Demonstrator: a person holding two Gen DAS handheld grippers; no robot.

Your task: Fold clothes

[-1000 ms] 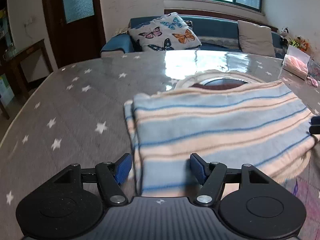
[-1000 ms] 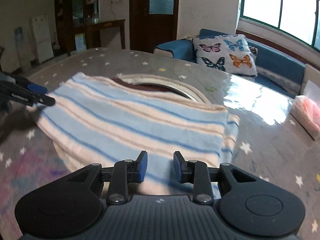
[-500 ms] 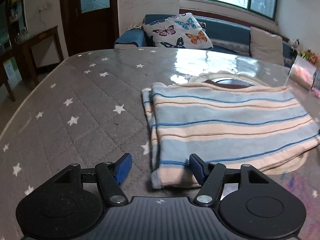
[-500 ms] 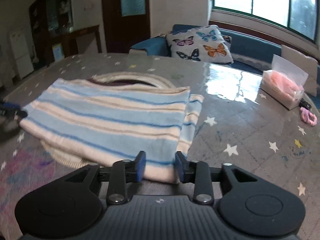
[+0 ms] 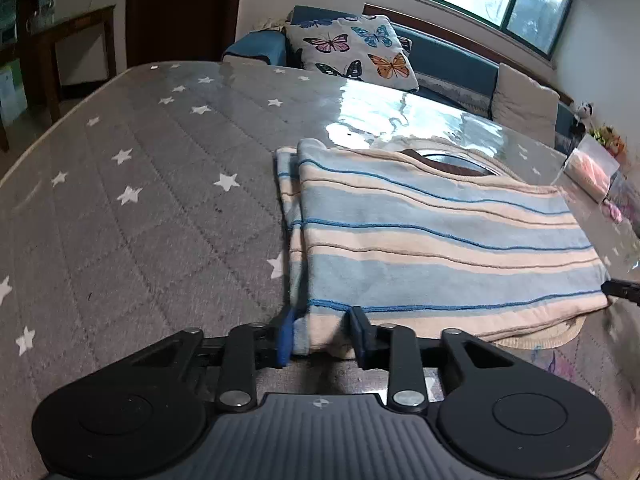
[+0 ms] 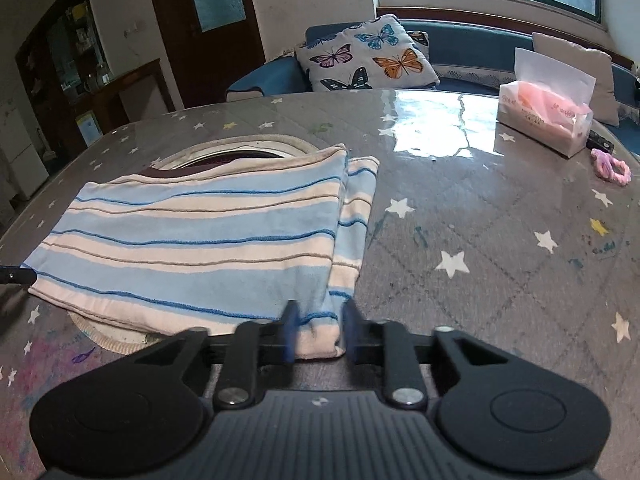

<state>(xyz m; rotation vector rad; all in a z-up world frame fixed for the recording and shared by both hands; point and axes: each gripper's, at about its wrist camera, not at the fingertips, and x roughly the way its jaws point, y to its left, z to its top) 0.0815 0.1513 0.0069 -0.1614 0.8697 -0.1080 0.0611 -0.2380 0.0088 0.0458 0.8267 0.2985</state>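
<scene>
A folded striped sweater (image 5: 432, 240) lies flat on the star-patterned counter (image 5: 140, 200). The left claw (image 5: 320, 336) is closing on its near left corner, fabric between the pads; the right claw (image 6: 318, 332) is closing on the near right corner (both blurred). A tissue box (image 6: 548, 120) sits well apart.

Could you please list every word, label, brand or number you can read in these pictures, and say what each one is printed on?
Nothing can be read with confidence.
Tissue pack: reddish print on its front, too small and blurred to read.
Table cover: faint pen scribbles near its right edge, not legible.
Striped sweater: no visible text or label.
</scene>
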